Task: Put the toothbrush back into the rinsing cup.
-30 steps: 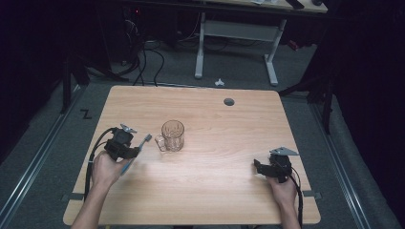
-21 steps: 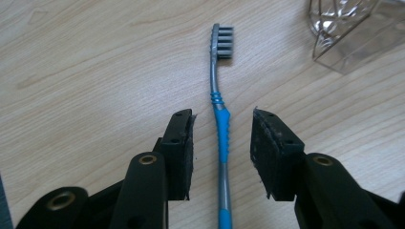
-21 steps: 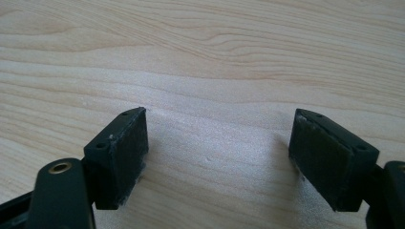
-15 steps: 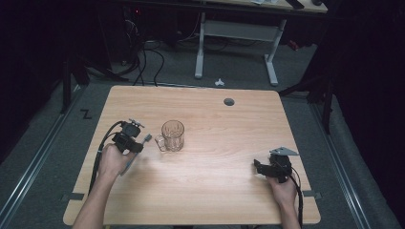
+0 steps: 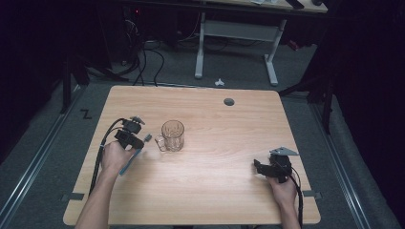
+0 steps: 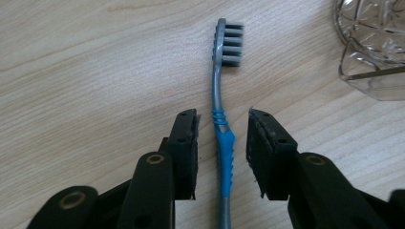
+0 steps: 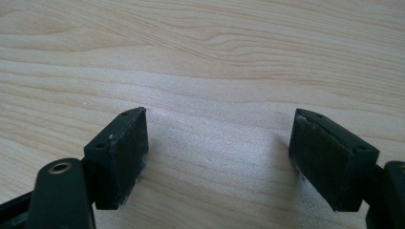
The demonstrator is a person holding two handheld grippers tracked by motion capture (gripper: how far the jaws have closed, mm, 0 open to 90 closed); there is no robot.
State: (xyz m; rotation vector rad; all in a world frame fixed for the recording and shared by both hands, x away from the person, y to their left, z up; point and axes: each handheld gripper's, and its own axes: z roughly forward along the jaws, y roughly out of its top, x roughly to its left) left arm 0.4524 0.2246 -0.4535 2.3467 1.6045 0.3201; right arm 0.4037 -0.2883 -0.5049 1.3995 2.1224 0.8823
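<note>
A toothbrush point(image 5: 128, 165) with a blue grip and a grey bristle head lies flat on the wooden table point(image 5: 215, 191), head pointing toward a clear glass mug point(image 5: 173, 135). My left gripper point(image 5: 140, 142) stands over it, open. In the left gripper view its jaws flank the toothbrush point(image 6: 224, 152) at the blue grip, with a small gap on each side, and the left gripper point(image 6: 222, 119) touches nothing. The mug point(image 6: 377, 43) is at the upper right there. My right gripper point(image 5: 258, 167) rests near the table's right front, open, with bare wood between the jaws of the right gripper point(image 7: 219, 119).
A dark round cable hole point(image 5: 229, 101) sits near the table's far edge. Cables trail from both grippers toward the front. Beyond the table is a dark floor with a white desk frame point(image 5: 236, 33) and loose cables.
My left hand and gripper have moved forward and a little right, closer to the mug. The right gripper has stayed put.
</note>
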